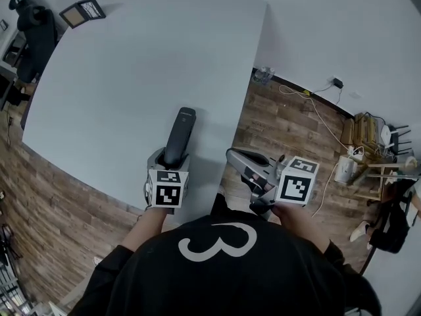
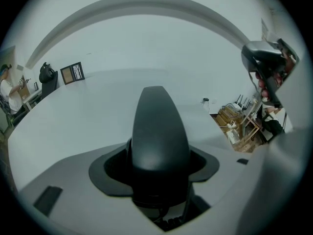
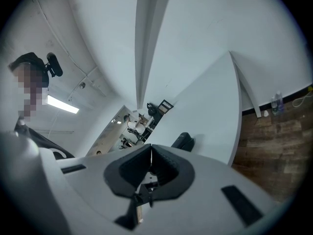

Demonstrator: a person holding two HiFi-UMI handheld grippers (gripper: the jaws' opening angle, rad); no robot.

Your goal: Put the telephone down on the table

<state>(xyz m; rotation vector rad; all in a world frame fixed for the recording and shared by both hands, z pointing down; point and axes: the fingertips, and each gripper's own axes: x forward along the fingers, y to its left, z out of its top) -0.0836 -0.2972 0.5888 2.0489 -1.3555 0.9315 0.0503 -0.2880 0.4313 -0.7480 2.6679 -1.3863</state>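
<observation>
The black telephone handset [image 1: 180,134] points away from me over the white table [image 1: 131,78], near its front right corner. My left gripper [image 1: 172,159] is shut on its near end. In the left gripper view the telephone [image 2: 157,131] fills the gap between the jaws of the left gripper [image 2: 159,166]; I cannot tell whether it touches the tabletop. My right gripper [image 1: 231,154] hangs beyond the table's right edge above the wood floor, shut and empty. Its pads meet in the right gripper view [image 3: 150,159], where the telephone's tip [image 3: 182,141] shows on the table.
A black-framed picture [image 1: 82,12] lies at the table's far left corner, beside a dark chair with a bag [image 1: 33,22]. On the floor to the right are a water bottle [image 1: 263,76], loose cables [image 1: 316,104] and a wooden rack [image 1: 370,137].
</observation>
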